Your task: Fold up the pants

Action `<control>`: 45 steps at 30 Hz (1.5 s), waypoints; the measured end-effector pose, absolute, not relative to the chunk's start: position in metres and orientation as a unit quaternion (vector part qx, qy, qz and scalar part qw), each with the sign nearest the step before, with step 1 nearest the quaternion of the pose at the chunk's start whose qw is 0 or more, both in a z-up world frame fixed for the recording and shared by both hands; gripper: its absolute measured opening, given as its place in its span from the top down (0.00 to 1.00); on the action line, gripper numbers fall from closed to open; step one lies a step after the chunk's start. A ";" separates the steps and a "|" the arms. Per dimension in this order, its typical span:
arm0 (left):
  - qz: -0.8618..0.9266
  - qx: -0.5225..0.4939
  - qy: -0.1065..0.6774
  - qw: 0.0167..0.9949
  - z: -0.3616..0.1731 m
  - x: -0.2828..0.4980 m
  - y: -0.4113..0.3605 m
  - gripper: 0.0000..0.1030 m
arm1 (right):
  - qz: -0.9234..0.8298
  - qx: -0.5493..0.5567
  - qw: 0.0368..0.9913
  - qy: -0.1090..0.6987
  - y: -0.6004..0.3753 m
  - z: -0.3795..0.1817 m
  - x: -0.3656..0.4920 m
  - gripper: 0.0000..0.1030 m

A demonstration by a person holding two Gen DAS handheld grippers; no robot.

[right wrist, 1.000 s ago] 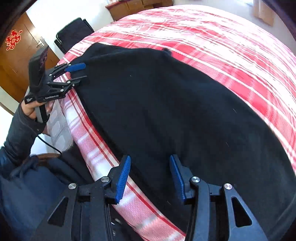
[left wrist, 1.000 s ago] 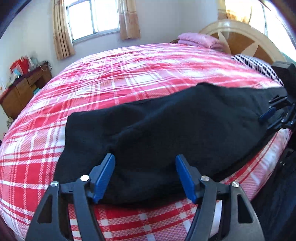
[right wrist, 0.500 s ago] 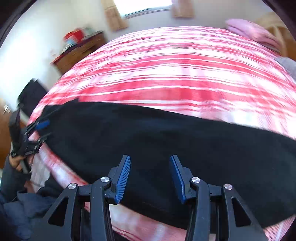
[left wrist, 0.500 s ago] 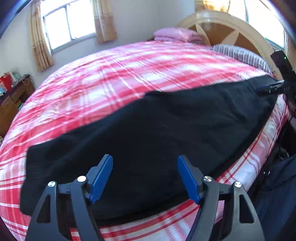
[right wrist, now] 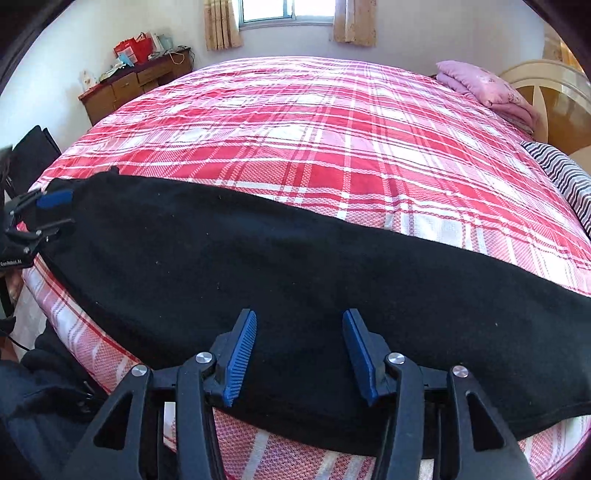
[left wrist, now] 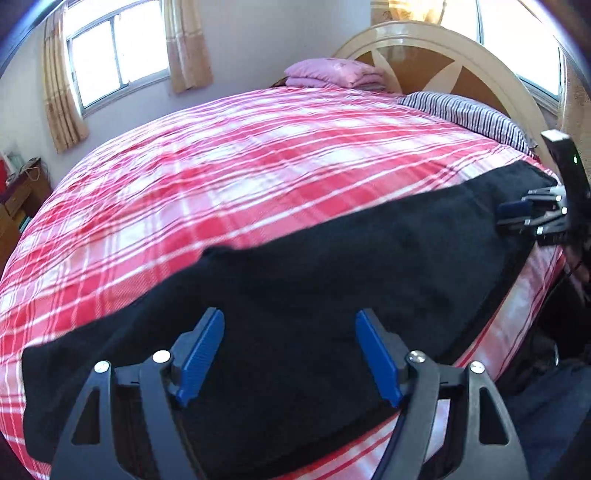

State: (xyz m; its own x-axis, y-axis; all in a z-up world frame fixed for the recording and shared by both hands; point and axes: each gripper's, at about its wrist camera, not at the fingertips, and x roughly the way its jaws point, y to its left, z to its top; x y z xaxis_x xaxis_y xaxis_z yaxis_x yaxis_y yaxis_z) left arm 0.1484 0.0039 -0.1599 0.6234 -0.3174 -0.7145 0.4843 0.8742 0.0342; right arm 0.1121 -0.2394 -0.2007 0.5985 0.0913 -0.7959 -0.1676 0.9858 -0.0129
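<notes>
1. One pair of black pants point(left wrist: 314, 288) point(right wrist: 280, 280) lay flat in a long band along the near edge of the bed, running from left to right across both views.
2. The garment rested on a red, pink and white plaid bedspread point(left wrist: 240, 177) point(right wrist: 332, 140), which showed beyond the far edge of the pants and in a narrow strip along their near edge.
3. The left gripper point(left wrist: 290, 354) point(right wrist: 55, 210) was over the near part of the pants, its blue-padded jaws wide apart with only black cloth visible between them; no fabric was clamped.
4. The right gripper point(right wrist: 299, 354) point(left wrist: 517, 218) was likewise over the near part of the pants, jaws apart and clamped on nothing.
5. In the left wrist view the right gripper appeared at the far right end of the garment; in the right wrist view the left gripper appeared at its far left end.
6. A folded pink blanket point(left wrist: 332, 72) point(right wrist: 487, 88) and a striped pillow point(left wrist: 465, 114) point(right wrist: 565, 177) sat at the head of the bed, by a cream headboard point(left wrist: 443, 40).
7. A wooden dresser point(right wrist: 136, 81) stood against the far wall, left of a curtained window point(right wrist: 288, 14).
</notes>
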 end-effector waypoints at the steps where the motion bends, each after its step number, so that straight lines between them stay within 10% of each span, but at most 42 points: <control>1: -0.229 0.108 0.370 0.894 -0.160 0.151 -0.003 0.26 | 0.071 -0.045 0.893 0.441 -0.238 -0.203 0.112 0.49; 22: -0.228 0.118 0.409 0.875 -0.189 0.156 -0.026 0.23 | 0.039 -0.072 0.911 0.405 -0.253 -0.181 0.099 0.47; 45: -0.108 0.072 0.406 0.905 -0.178 0.180 0.054 0.23 | -0.091 0.273 0.883 0.371 -0.533 -0.168 0.040 0.47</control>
